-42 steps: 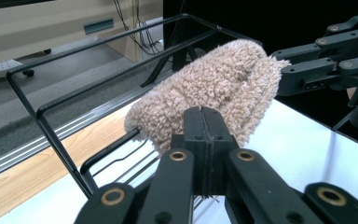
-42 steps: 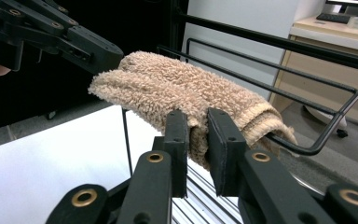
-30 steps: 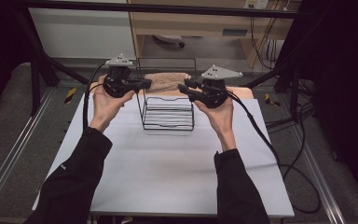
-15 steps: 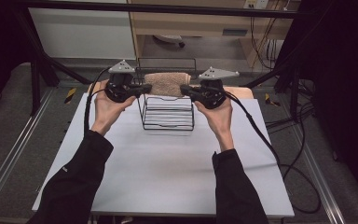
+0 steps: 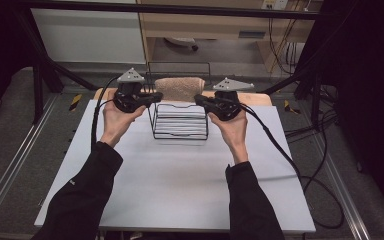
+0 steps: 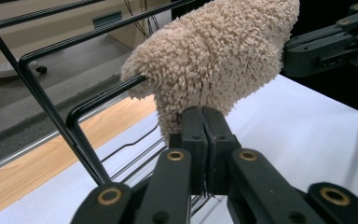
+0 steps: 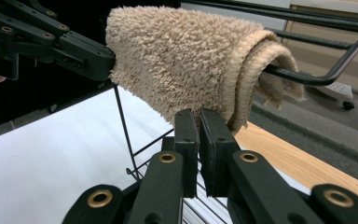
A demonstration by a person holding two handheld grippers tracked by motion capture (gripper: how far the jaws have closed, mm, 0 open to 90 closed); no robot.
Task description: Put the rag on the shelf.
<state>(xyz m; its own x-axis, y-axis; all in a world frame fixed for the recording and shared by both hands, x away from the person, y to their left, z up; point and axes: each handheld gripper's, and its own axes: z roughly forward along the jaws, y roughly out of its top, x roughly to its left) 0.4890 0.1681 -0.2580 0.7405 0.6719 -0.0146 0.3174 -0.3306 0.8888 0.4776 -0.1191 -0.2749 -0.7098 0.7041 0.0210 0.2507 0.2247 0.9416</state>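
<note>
So the white table is taken up in the middle by a black wire rack, and a beige fluffy towel is draped over the rack's upper rail, with its long axis running side to side across the table, straight from one gripper to the other. The left gripper is parked at the towel's left end and the right gripper at its right end, so neither hand is really nearer; the thing is bracketed pretty evenly. From the left gripper view the towel is seen directly ahead of and above the jaws, which are pressed together on its hanging lower edge. In the right gripper view the jaws are also closed to a thin slit, with the towel right beyond the tips, and a pinch of the hem is probably caught there, though that bit is hidden. Judging by this, any coming pull has to be made along that left-right axis, or straight up off the rail.
</note>
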